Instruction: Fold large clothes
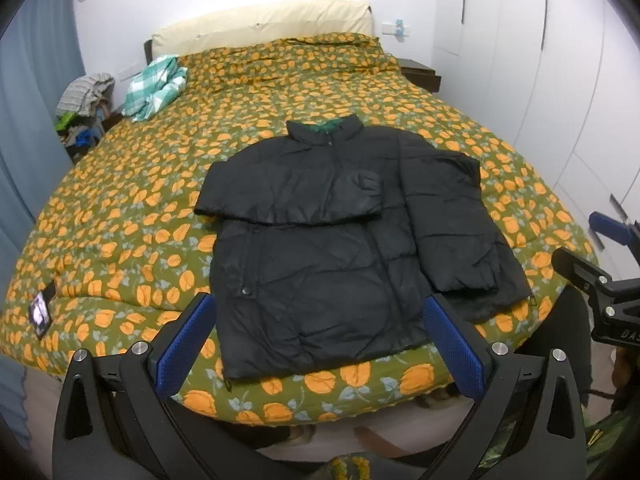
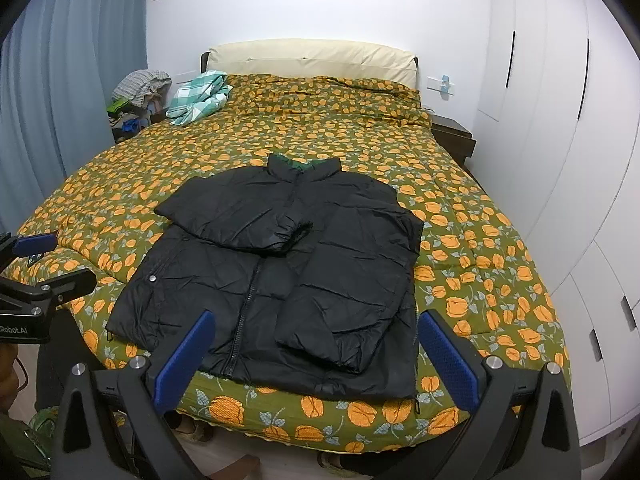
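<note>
The black jacket (image 1: 340,240) on the bed is a quilted, padded cloth with a faint sheen, its surface creased and puffy; a small metal snap glints near its left pocket. Beneath the jacket, the bedspread (image 1: 120,208) is soft matt cloth printed with orange flowers on olive green. Beyond the jacket, the headboard (image 1: 260,24) looks like smooth cream upholstery, slightly glossy. Left of the headboard lies a crumpled checked cloth (image 1: 156,86), matt and woven. The left gripper (image 1: 320,344) and right gripper (image 2: 316,356) are matt black plastic with bright metal bolts, and their blue pads (image 1: 186,344) are finely textured, rubbery.
</note>
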A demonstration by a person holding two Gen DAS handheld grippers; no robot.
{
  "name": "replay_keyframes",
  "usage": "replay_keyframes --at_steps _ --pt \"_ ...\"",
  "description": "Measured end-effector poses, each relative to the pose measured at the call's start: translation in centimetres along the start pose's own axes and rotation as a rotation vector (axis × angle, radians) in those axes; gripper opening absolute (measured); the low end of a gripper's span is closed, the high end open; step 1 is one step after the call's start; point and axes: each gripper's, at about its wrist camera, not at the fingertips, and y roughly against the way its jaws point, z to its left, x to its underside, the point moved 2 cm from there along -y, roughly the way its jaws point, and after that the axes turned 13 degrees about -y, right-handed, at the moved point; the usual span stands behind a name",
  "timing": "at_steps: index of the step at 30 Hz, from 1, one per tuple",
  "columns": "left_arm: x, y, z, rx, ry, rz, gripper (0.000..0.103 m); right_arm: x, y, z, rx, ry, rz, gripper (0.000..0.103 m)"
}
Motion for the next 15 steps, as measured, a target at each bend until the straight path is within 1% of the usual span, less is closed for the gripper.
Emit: replay_keyframes --at_steps 15 --pt "-0.51 0.02 -0.18 -0.017 -0.028 -0.010 0.103 -0.23 -0.20 0.48 -0.007 0.008 0.002 0.103"
